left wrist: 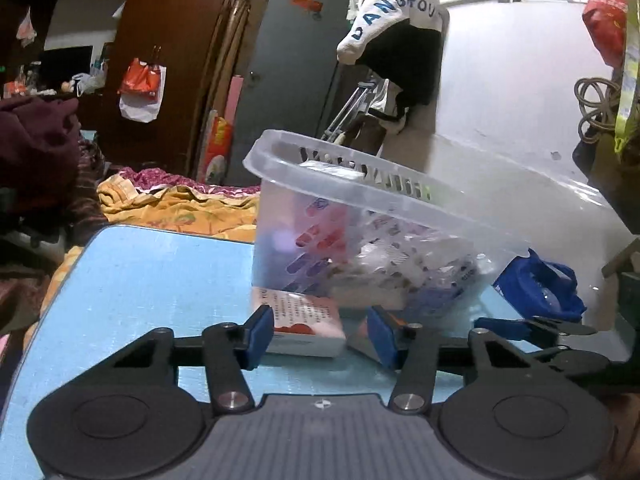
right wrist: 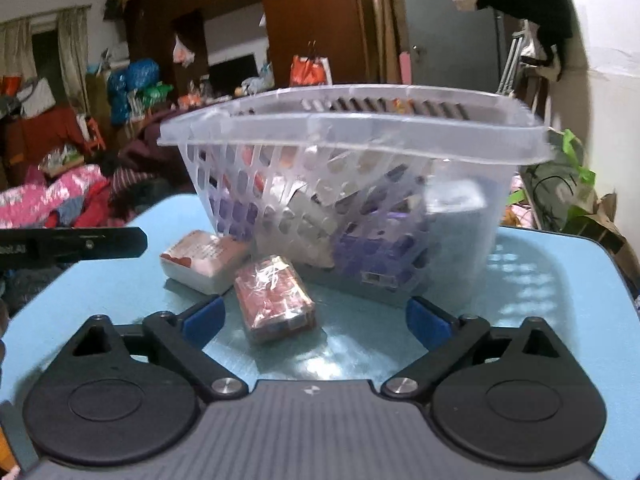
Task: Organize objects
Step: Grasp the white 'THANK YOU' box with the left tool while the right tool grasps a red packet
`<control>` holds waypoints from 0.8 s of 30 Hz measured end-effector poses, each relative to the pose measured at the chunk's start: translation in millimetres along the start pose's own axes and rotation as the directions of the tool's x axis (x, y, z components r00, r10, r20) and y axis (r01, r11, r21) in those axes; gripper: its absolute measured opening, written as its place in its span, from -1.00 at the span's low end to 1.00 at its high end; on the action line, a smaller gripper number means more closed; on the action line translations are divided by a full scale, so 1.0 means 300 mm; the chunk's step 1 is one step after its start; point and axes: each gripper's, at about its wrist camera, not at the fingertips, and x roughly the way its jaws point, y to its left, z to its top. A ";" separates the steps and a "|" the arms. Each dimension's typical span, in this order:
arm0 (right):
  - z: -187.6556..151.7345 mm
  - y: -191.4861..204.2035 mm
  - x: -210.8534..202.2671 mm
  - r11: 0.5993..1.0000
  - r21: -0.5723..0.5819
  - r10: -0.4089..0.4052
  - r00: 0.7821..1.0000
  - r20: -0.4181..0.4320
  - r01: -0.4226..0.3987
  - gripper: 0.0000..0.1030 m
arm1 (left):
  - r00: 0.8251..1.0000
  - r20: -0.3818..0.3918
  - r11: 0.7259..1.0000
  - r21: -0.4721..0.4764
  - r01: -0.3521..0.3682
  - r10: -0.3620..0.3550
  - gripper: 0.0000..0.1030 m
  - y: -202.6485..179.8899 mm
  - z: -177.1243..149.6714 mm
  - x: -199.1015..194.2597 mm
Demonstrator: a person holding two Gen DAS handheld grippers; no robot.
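A clear plastic basket [left wrist: 400, 184] [right wrist: 460, 144] with several small packs inside stands on the light blue table [left wrist: 140, 280] [right wrist: 560, 280]. A white box with red print [left wrist: 308, 324] [right wrist: 204, 260] lies in front of it. My left gripper [left wrist: 320, 336] is open, its fingers either side of this box. A red wrapped box [right wrist: 272, 300] lies beside the white one; a corner shows in the left view [left wrist: 360, 336]. My right gripper [right wrist: 314, 318] is open, just short of the red box. The right gripper's fingers [left wrist: 532, 326] show in the left view.
A bed with orange bedding [left wrist: 180, 208] and piled clothes [right wrist: 60, 200] lies beyond the table's far edge. A blue bag [left wrist: 540, 288] sits behind the basket by the white wall [left wrist: 520, 100]. The left gripper's finger [right wrist: 72, 246] shows at the right view's left edge.
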 end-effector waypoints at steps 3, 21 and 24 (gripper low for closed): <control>0.000 0.033 0.040 0.999 -0.042 0.023 0.999 -0.036 -0.025 0.83 | 1.000 -0.008 1.000 0.003 -0.013 0.013 0.07 0.011 0.005 0.012; -0.099 -0.078 -0.130 0.999 -0.044 -0.021 1.000 0.004 0.021 -0.07 | 0.983 -0.105 0.978 0.159 -0.133 0.151 0.67 -0.092 -0.004 0.164; -0.098 -0.096 -0.140 0.999 -0.030 -0.023 1.000 0.010 0.024 -0.08 | 0.967 -0.102 0.954 0.217 -0.205 0.231 0.68 -0.141 -0.012 0.198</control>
